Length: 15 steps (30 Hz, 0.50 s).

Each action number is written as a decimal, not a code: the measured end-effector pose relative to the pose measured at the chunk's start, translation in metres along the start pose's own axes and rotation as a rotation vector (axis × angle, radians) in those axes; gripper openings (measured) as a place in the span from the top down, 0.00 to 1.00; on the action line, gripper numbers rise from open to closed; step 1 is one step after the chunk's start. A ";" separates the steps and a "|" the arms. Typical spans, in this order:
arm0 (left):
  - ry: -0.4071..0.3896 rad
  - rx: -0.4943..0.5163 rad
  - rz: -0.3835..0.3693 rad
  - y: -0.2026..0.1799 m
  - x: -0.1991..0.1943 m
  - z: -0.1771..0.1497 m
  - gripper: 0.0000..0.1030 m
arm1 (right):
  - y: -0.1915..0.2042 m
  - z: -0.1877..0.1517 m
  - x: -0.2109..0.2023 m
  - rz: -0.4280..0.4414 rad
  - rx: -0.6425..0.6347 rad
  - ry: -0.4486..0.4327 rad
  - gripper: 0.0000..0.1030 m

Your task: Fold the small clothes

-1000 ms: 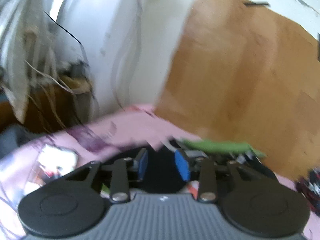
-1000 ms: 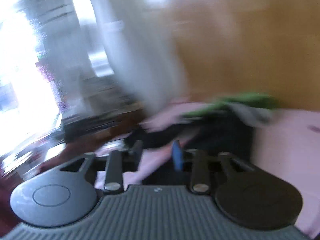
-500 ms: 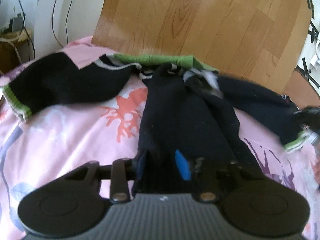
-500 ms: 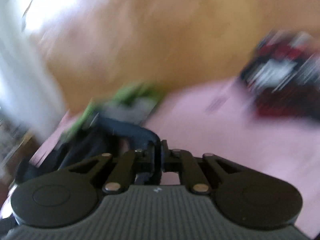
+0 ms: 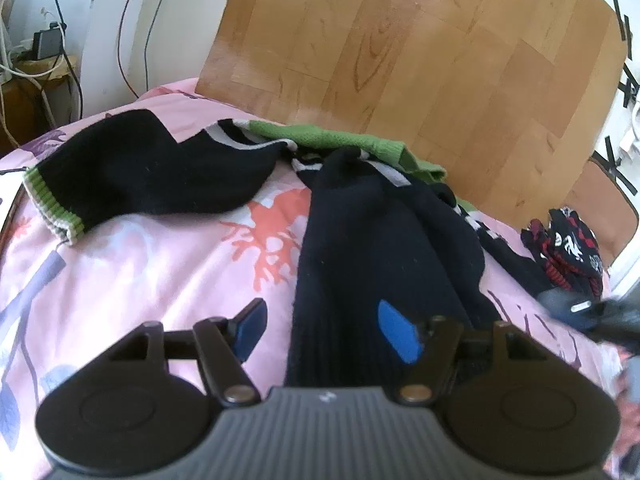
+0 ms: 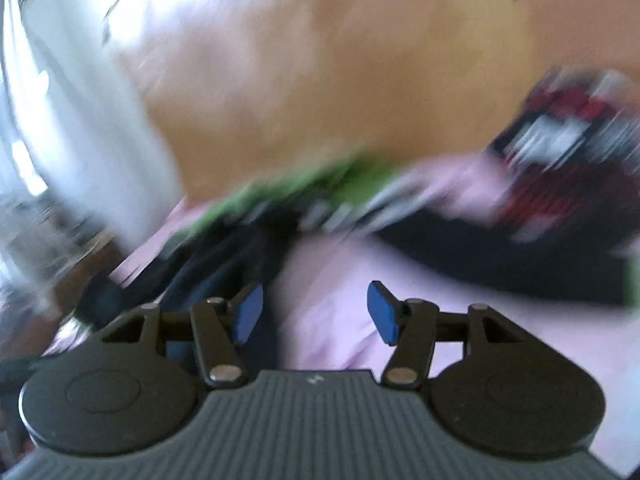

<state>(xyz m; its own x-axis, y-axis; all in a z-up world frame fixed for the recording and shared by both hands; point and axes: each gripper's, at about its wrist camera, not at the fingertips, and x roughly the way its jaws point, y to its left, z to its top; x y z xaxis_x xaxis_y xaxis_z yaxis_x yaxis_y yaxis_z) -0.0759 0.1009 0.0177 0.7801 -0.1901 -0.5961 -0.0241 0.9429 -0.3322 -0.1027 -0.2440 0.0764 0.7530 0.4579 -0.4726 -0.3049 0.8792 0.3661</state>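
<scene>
Here our left gripper (image 5: 326, 330) and right gripper (image 6: 316, 312) gape empty; we should pinch the dark sweater (image 5: 372, 248) hem, lower centre.

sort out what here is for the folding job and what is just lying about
For the job:
- dark sweater with green trim
- left tongs, open
- right tongs, open

Lying about:
- red and black patterned garment
- pink bedsheet
- wooden headboard
- wall cables

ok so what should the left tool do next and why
Probably ease forward and close on the near edge of the dark sweater. The left tool is open, with that edge between its pads, and the sleeve still lies spread out on the pink bedsheet.
</scene>
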 end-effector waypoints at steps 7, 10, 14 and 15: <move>-0.001 0.048 -0.013 -0.013 0.000 -0.002 0.88 | 0.039 -0.022 0.061 0.015 -0.034 0.101 0.90; -0.089 0.073 -0.109 -0.018 -0.027 0.019 0.86 | 0.035 0.013 0.024 0.050 0.030 -0.041 0.92; -0.265 0.178 -0.155 -0.038 -0.067 0.031 0.45 | 0.028 0.050 -0.063 0.074 0.039 -0.273 0.92; -0.293 0.195 -0.148 -0.041 -0.071 0.030 0.33 | 0.027 0.054 -0.083 0.050 0.019 -0.321 0.92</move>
<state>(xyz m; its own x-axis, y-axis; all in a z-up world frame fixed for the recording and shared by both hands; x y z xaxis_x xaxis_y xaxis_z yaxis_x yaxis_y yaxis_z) -0.1112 0.0844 0.0957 0.9126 -0.2684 -0.3083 0.1996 0.9508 -0.2368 -0.1414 -0.2652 0.1689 0.8836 0.4330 -0.1781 -0.3374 0.8527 0.3989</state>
